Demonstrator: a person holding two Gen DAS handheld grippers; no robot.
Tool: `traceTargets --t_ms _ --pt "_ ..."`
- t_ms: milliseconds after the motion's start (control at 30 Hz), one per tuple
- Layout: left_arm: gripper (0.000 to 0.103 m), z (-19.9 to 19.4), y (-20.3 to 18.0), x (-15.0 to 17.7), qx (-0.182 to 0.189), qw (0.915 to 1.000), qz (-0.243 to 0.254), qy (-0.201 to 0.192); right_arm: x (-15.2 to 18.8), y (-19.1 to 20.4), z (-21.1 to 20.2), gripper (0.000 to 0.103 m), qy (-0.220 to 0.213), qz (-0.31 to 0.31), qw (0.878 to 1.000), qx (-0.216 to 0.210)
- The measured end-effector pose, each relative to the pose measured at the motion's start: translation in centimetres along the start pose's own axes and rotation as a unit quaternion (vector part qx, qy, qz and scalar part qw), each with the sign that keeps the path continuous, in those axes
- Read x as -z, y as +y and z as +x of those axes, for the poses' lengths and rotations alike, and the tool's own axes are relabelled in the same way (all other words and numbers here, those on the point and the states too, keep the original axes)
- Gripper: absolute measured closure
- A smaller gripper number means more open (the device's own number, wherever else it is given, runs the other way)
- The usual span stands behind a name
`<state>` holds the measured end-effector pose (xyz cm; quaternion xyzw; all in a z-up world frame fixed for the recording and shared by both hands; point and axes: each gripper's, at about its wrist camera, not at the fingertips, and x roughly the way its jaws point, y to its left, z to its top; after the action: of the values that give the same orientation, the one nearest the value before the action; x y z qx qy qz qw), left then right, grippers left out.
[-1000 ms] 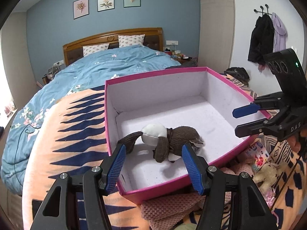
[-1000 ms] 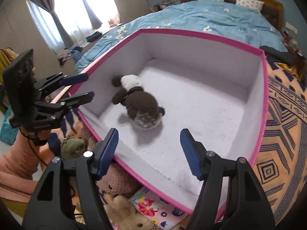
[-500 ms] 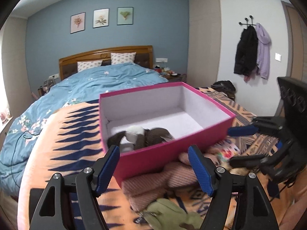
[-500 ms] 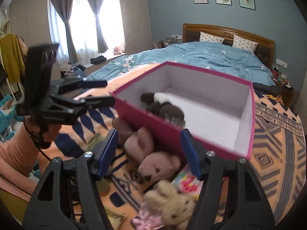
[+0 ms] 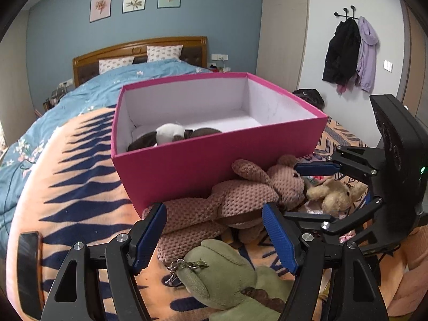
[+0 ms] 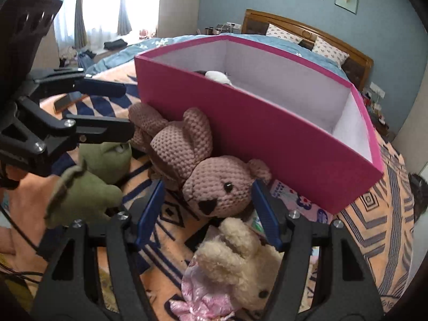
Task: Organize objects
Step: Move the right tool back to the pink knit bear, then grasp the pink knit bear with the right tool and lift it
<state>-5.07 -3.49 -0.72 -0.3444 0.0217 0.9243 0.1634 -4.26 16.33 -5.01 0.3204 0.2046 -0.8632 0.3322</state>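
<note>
While the brown-and-white plush dog point(image 5: 174, 136) already lies inside the pink cardboard box point(image 5: 222, 160) at frame centre, both tools hang spread apart and empty. The right tool point(image 6: 207, 211) brackets the knitted brown teddy bear's point(image 6: 214, 190) head, likely to pick it next; the left tool point(image 5: 214, 235) hovers over the green plush toy point(image 5: 227, 275), lower centre.

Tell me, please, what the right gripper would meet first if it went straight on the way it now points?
Most likely the head of the pink knitted bear, which lies between the open fingers of the right gripper. The pink box stands behind it. Depth is uncertain in this fisheye view.
</note>
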Motion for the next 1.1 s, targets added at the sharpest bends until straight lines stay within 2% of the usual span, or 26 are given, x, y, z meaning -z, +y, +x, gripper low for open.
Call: traceTargets --t_ms 100,167,267,467,600,833,1100 --pt "0.027 0.5 0.3 0.2 0.001 1.0 -0.005 0.007 0.1 -0.3 1.0 0.034 0.007 -0.001 1.0 0.014" --pt "0.028 0.8 0.4 0.4 0.003 0.9999 -0.005 0.013 0.2 -0.8 1.4 0.035 0.006 0.006 1.0 0.001" --pt "0.028 1.1 0.4 0.7 0.005 0.9998 -0.004 0.019 0.1 -1.4 1.5 0.043 0.002 0.012 1.0 -0.003" --pt "0.027 1.6 0.5 0.9 0.011 0.9996 -0.008 0.026 -0.1 -2.4 1.3 0.046 0.001 0.043 0.999 -0.029" --pt "0.027 1.4 -0.1 0.9 0.019 0.9994 0.003 0.027 -0.3 -3.3 0.3 0.047 -0.002 0.084 0.994 -0.066" --pt "0.028 0.2 -1.6 0.6 0.046 0.9985 0.028 0.012 -1.1 -4.0 -2.1 0.048 -0.02 0.112 0.99 -0.087" --pt "0.042 -1.4 -2.8 -0.2 0.082 0.9958 0.041 -0.005 -1.5 -4.8 -4.6 0.048 -0.047 0.142 0.983 -0.109"
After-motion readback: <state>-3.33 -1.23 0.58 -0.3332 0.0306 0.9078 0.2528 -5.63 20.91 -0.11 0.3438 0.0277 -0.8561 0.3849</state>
